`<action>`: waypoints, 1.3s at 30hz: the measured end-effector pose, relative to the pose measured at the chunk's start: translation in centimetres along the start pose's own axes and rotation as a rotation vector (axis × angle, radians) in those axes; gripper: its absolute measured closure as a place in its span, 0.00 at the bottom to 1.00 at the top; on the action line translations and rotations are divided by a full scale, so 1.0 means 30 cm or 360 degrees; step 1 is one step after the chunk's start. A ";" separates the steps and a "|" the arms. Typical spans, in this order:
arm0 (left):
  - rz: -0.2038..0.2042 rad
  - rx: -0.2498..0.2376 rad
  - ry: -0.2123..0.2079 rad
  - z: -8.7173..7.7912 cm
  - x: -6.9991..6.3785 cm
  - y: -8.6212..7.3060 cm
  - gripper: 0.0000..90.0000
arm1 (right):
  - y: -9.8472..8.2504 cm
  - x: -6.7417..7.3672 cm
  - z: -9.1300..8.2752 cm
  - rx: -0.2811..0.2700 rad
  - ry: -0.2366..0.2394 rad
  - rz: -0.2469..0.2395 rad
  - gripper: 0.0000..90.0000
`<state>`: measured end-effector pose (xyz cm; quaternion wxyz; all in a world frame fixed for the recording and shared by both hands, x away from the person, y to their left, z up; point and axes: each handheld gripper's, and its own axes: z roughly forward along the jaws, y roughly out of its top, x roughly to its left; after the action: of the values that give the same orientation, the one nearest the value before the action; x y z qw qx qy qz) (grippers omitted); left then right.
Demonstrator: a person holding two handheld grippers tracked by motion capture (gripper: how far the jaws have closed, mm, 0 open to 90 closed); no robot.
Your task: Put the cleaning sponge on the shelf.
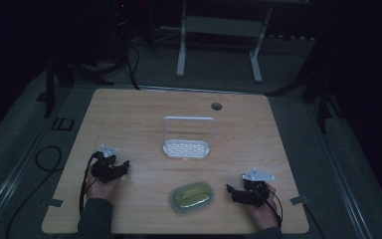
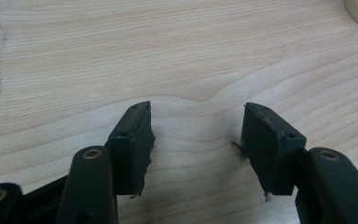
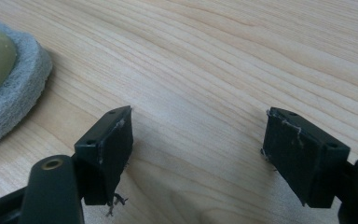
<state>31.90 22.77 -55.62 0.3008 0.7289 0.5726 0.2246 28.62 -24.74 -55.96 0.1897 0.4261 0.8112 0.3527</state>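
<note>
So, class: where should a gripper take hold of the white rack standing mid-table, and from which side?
Probably the rack's top bar, coming from above. The handle arches upright over the low perforated base, with open space under it for one jaw. Both grippers, left and right, are open.

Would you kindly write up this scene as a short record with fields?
surface: wooden table
rack: white, upright, mid-table
dish: oval, grey rim, yellow-green inside, near the front edge between the hands
left tongs: open, nothing between the jaws, resting left of the dish
right tongs: open, nothing between the jaws, right of the dish, apart from it
hole: round, at the far edge of the table
</note>
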 end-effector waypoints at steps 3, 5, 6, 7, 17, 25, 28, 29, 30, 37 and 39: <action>0.0012 -0.0004 -0.0042 -0.007 -0.002 0.003 0.50 | 0.000 0.000 0.000 0.0000 0.0000 0.0000 0.26; 0.0016 -0.0011 -0.0056 -0.012 -0.005 0.004 0.51 | 0.000 0.000 0.000 0.0000 0.0000 -0.0001 0.26; 0.0021 -0.0015 -0.0068 -0.016 -0.005 0.004 0.51 | 0.000 0.000 0.000 -0.0001 0.0000 0.0001 0.26; 0.0020 -0.0024 -0.0082 -0.021 -0.006 0.005 0.52 | 0.000 0.000 0.000 -0.0001 0.0000 0.0001 0.26; 0.0119 -0.0064 -0.0311 -0.071 -0.051 0.020 0.63 | 0.000 0.000 0.000 0.0000 0.0001 -0.0001 0.26; 0.0162 -0.0098 -0.0393 -0.092 -0.111 0.048 0.64 | 0.000 0.000 0.000 0.0000 0.0000 -0.0001 0.26; 0.0205 -0.0091 -0.0440 -0.093 -0.137 0.056 0.68 | 0.000 0.000 0.000 0.0000 0.0001 -0.0001 0.26; 0.0221 -0.0087 -0.0448 -0.094 -0.142 0.058 0.68 | 0.000 0.000 0.000 0.0001 0.0001 -0.0001 0.26; 0.0232 -0.0090 -0.0460 -0.097 -0.152 0.060 0.69 | 0.000 0.000 0.000 0.0000 0.0001 -0.0001 0.26; 0.0297 -0.0092 -0.0524 -0.115 -0.205 0.071 0.72 | 0.000 0.000 0.000 0.0001 0.0000 -0.0002 0.26; 0.0321 -0.0096 -0.0526 -0.117 -0.217 0.072 0.72 | 0.000 0.000 0.000 0.0001 -0.0001 -0.0001 0.26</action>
<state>29.46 16.73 -51.49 0.3883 0.8001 0.4326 0.1478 28.62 -24.75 -55.96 0.1899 0.4258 0.8114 0.3524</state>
